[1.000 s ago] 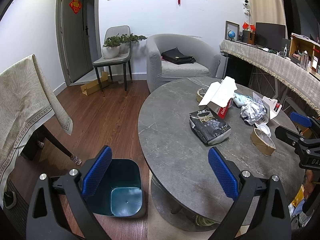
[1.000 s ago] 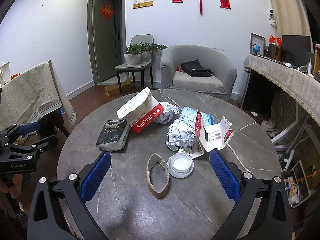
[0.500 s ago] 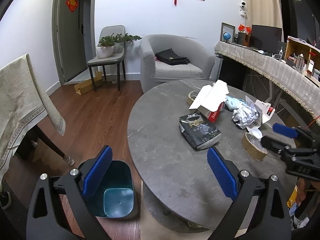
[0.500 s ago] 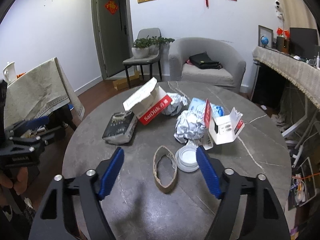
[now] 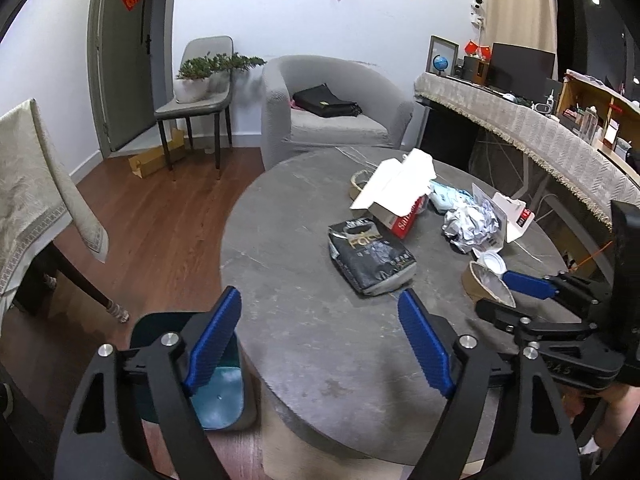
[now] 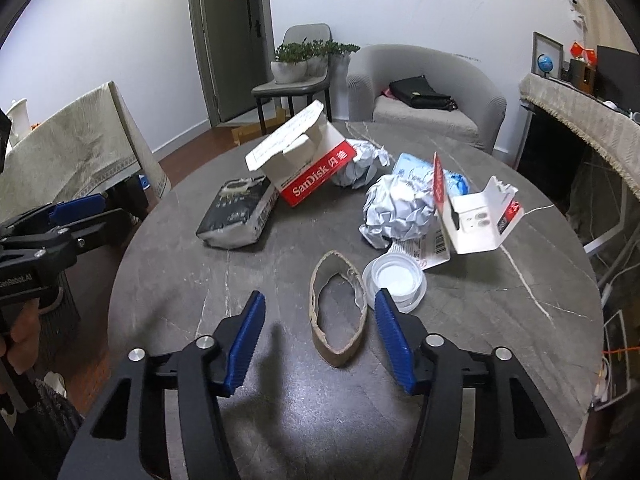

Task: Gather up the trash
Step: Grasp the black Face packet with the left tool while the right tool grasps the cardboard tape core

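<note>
Trash covers the round grey table (image 6: 520, 280): black pouch (image 6: 238, 214) at centre left, red-and-white box (image 6: 316, 168), flattened cardboard ring (image 6: 338, 308) low centre, white lid (image 6: 396, 280), crumpled paper (image 6: 398, 210). The right gripper (image 6: 320, 340) gapes empty beside the ring. In the left wrist view, teal bin (image 5: 218, 396) sits lower left; the left gripper (image 5: 320, 344) gapes wide, empty.
</note>
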Demonstrator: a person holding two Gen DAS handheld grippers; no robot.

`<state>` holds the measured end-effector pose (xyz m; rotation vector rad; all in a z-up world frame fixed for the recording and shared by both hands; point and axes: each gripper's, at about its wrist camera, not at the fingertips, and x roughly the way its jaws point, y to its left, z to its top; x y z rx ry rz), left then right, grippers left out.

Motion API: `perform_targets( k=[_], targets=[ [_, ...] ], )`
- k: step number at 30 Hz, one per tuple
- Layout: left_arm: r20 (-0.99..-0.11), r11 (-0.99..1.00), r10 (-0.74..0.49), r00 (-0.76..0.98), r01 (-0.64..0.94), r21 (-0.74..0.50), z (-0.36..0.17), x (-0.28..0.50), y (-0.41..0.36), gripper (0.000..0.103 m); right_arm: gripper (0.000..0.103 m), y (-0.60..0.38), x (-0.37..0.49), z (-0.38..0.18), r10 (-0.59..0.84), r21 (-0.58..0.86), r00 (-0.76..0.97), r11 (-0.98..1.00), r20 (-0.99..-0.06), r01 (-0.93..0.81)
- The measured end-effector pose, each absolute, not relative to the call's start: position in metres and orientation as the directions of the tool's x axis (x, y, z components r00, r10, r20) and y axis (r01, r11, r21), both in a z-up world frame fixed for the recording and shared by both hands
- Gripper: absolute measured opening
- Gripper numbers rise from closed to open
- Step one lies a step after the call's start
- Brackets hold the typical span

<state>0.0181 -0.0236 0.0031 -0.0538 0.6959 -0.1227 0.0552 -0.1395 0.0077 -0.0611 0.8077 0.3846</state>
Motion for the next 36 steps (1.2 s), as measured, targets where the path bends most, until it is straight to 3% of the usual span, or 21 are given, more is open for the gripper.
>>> perform_targets(
  k=[8,13,24,29,36],
  targets=[
    [-0.652,0.982,-0.186,0.735,0.131,-0.133,-0.002,0.026,-0.037,0.080,0.048,-0.140,0.066,0.006,0.284,0.079,0.624,0.939,-0.727,-0.336],
    [-0.663,0.979,-0.206,0.720,0.151,-0.141,-0.007,0.036,-0.044,0.078,0.030,-0.139,0.071,0.006,0.288,0.076,0.610,0.934,-0.738,-0.349],
    [-0.688,0.973,-0.232,0.687,0.163,-0.164,-0.013,0.073,-0.056,0.079,0.028,-0.145,0.084,0.026,0.318,0.104,0.658,0.933,-0.683,-0.344],
    [-0.728,0.978,-0.207,0.653,0.146,-0.147,-0.025,0.090,-0.059,0.088,0.028,-0.150,0.091,0.032,0.318,0.109,0.677,0.936,-0.663,-0.333],
    [-0.762,0.980,-0.197,0.618,0.125,-0.152,-0.035,0.110,-0.060,0.091,0.028,-0.151,0.103,0.038,0.318,0.117,0.691,0.939,-0.649,-0.323]
  ],
)
